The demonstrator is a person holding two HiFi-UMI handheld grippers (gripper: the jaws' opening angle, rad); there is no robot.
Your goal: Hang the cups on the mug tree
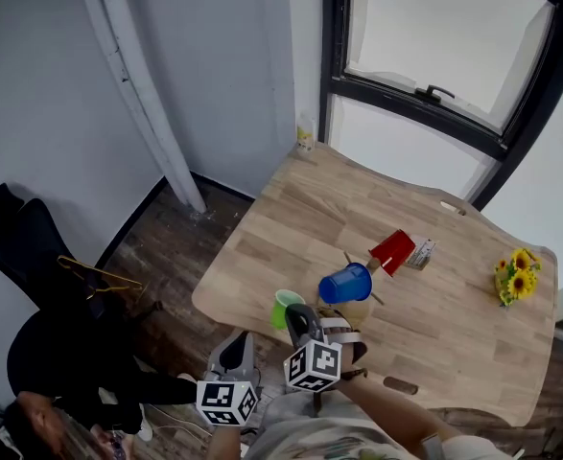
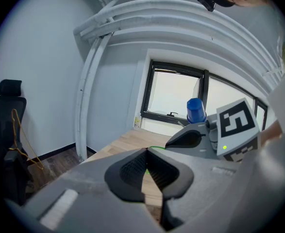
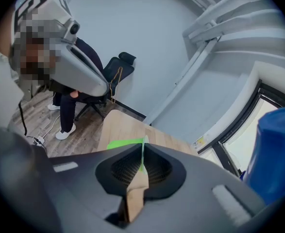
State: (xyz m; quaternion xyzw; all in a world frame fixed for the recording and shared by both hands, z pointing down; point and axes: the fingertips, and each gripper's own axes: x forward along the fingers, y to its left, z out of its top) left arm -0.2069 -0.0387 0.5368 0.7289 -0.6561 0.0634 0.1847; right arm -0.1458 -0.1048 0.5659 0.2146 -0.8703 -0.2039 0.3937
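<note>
A wooden mug tree (image 1: 360, 308) stands mid-table with a blue cup (image 1: 346, 284) and a red cup (image 1: 393, 250) hung on its pegs. A green cup (image 1: 283, 305) is at the table's near edge. My right gripper (image 1: 296, 318) is shut on its thin rim; in the right gripper view the green cup (image 3: 124, 142) shows as an edge pinched between the pads, with the blue cup (image 3: 273, 154) close at the right. My left gripper (image 1: 237, 349) hangs off the table edge, shut with nothing in it (image 2: 147, 152). The blue cup (image 2: 195, 109) shows beyond it.
Sunflowers (image 1: 517, 274) and a small box (image 1: 423, 253) sit on the wooden table (image 1: 300, 209) to the right of the tree. A window lies beyond the table. On the floor at left are an office chair (image 1: 22, 238) and a seated person (image 1: 70, 372).
</note>
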